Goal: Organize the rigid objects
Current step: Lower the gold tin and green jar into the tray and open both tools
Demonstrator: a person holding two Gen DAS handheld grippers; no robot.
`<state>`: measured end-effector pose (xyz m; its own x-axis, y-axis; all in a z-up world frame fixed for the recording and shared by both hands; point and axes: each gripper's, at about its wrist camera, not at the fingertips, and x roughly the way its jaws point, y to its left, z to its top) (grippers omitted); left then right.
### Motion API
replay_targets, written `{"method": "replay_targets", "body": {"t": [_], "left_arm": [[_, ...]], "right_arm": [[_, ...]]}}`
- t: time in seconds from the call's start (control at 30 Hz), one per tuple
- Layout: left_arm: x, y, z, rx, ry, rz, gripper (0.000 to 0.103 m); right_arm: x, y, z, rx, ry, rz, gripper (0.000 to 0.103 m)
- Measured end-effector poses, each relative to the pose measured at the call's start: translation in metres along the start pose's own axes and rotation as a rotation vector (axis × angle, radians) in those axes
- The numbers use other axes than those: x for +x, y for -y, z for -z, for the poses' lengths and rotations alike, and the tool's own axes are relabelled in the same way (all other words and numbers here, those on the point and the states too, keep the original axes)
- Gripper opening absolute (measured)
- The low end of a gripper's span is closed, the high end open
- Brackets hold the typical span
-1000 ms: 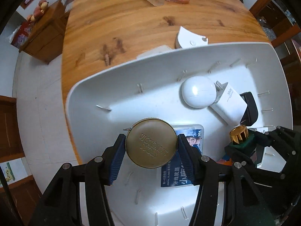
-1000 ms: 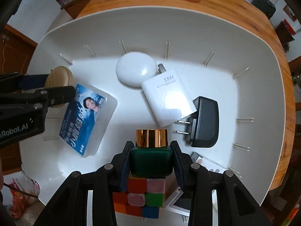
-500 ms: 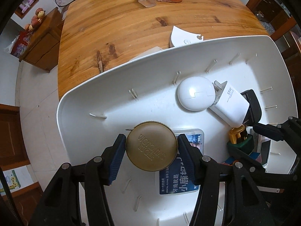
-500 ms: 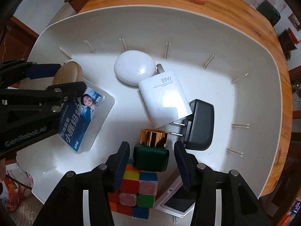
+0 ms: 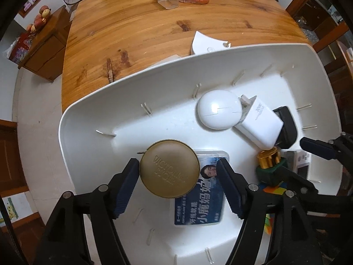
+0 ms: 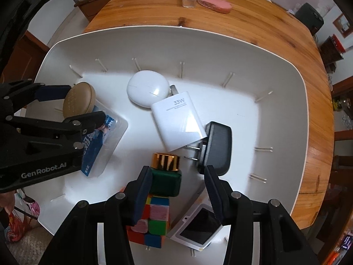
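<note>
Left gripper (image 5: 177, 183): jaws opening, pads apart from the round bronze tin (image 5: 169, 169), which sits between them, nearer the left pad, leaning partly on the blue card packet (image 5: 199, 201) under the right pad. Both lie inside the white tray (image 5: 88, 119) on the tabletop (image 5: 132, 33).

Ahead and to its right: white oval case (image 5: 218, 112), white charger (image 5: 258, 124), black adapter (image 5: 285, 123).

Right gripper (image 6: 178, 190): jaws parted, no pad pressing. Green bottle with gold cap (image 6: 166, 174) stands between them, close to the left pad, perched on the colour cube (image 6: 152, 223). Small white device with dark screen (image 6: 196, 227) lies below the right pad.

Risks (judgement):
- Tin rests half on the packet, so it may slide off as the gripper lifts away.
- Bottle's footing on the cube looks unsteady; a brush from the near pad could topple it onto the charger prongs.

View differences: right wrist shows the cube under the bottle and the charger's "33W" print; left wrist shows the tin's embossed lid, and a white object outside the tray's far rim.
</note>
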<state>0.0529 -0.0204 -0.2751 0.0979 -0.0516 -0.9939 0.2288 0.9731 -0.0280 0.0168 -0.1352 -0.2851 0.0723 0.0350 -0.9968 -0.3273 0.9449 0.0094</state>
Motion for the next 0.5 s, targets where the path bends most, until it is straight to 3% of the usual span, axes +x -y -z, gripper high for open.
{"method": "replay_targets", "body": {"t": [0.2, 0.5], "left_arm": [[-0.037, -0.015, 0.004, -0.031, 0.033, 0.145, 0.082], [-0.088, -0.043, -0.013, -0.088, 0.138, 0.227, 0.082]], "right_arm": [[0.000, 0.008, -0.010, 0.025, 0.016, -0.006, 0.050], [-0.005, 0.019, -0.008, 0.071, 0.041, -0.027, 0.050]]}}
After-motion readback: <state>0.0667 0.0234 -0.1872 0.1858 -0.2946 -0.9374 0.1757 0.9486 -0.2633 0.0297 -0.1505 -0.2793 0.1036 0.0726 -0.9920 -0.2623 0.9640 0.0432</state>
